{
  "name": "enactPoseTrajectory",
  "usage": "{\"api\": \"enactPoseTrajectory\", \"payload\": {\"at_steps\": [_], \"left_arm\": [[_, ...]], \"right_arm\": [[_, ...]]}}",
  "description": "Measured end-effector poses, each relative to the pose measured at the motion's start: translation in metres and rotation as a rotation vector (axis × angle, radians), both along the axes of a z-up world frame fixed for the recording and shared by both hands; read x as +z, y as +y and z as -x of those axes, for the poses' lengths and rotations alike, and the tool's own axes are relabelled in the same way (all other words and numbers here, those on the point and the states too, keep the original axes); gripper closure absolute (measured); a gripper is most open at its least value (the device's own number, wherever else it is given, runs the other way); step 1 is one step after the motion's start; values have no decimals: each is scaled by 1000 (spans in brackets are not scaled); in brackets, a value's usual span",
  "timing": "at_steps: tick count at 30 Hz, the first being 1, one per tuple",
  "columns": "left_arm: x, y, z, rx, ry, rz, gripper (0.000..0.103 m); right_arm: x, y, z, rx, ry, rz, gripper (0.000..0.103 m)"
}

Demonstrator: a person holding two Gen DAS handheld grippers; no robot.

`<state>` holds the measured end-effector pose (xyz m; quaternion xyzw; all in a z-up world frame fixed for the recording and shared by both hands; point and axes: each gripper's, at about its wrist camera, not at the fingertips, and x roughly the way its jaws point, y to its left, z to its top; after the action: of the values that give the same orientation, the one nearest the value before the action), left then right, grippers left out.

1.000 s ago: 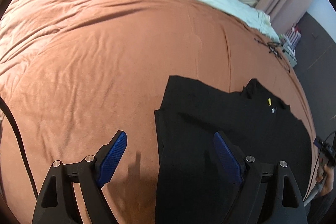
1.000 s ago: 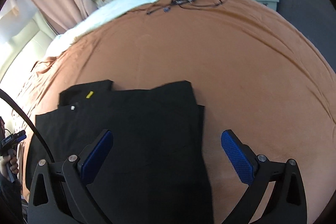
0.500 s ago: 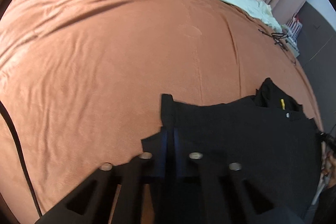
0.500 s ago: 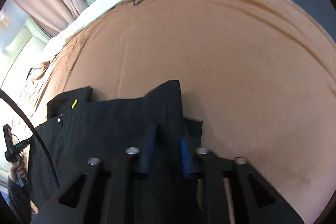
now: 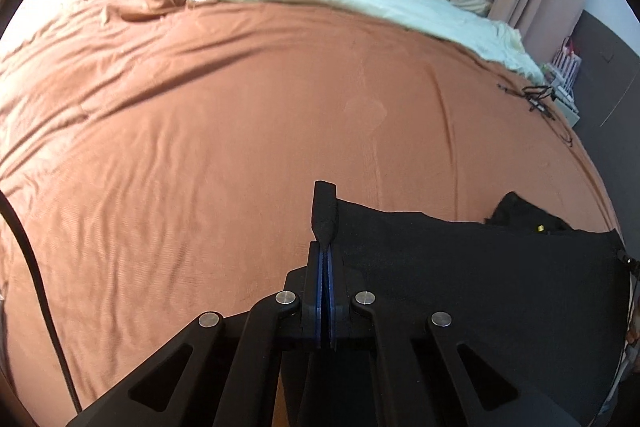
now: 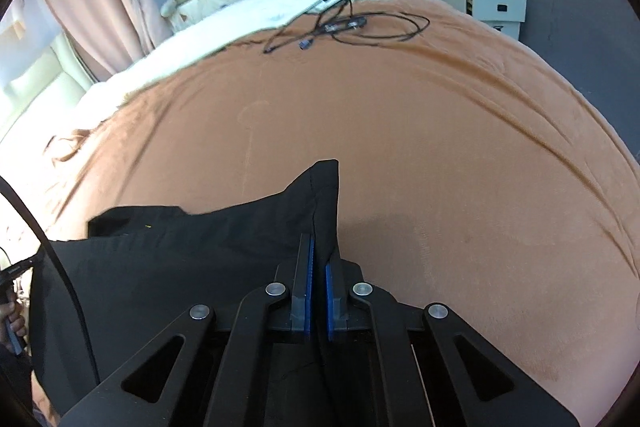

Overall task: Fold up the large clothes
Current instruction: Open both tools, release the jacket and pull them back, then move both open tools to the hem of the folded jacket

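Both grippers are clamped on corners of the black garment, which lies low in each frame on the orange bedspread. The left gripper pinches a corner at lower centre; the right gripper pinches the opposite one. This looks like the grasp before a fold: next, lift both evenly and carry the edge across. Only the right view shows the tangled cables clearly, upper centre.
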<state>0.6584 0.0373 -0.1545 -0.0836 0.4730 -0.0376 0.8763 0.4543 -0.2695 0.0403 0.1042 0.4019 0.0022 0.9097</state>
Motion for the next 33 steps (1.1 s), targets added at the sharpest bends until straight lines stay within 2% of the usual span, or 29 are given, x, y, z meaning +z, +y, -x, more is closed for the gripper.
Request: {"api": "enactPoseTrajectory", "payload": {"at_steps": [4, 5, 6, 7, 8, 9, 11, 17, 22, 26, 33], "left_arm": [[-16, -8, -7, -14, 70, -32, 100], [-15, -7, -6, -14, 74, -31, 97], [-13, -6, -3, -14, 73, -22, 93], [-9, -3, 0, -13, 69, -11, 90], [-5, -2, 4, -12, 66, -5, 75], [-1, -1, 9, -12, 60, -2, 52], [13, 1, 24, -10, 18, -2, 33], [37, -8, 68, -48, -11, -18, 32], [45, -24, 112, -108, -16, -30, 32], [41, -40, 150, -155, 1, -35, 32], [21, -71, 206, -230, 42, -54, 32]], "right_arm": [[-10, 11, -9, -7, 70, 23, 101], [-10, 12, -6, -6, 83, 32, 99], [-8, 13, -2, -13, 86, 50, 91], [-5, 13, 0, -18, 85, 66, 81], [-1, 13, 6, -18, 75, 78, 47], [5, 14, 15, -2, 52, 64, 21], [15, 16, 26, 17, 40, 61, 20], [31, 24, 68, 76, 26, 97, 20], [39, 34, 115, 152, 26, 103, 20], [44, 39, 138, 200, 36, 99, 20], [36, 53, 180, 286, 72, 111, 20]]}}
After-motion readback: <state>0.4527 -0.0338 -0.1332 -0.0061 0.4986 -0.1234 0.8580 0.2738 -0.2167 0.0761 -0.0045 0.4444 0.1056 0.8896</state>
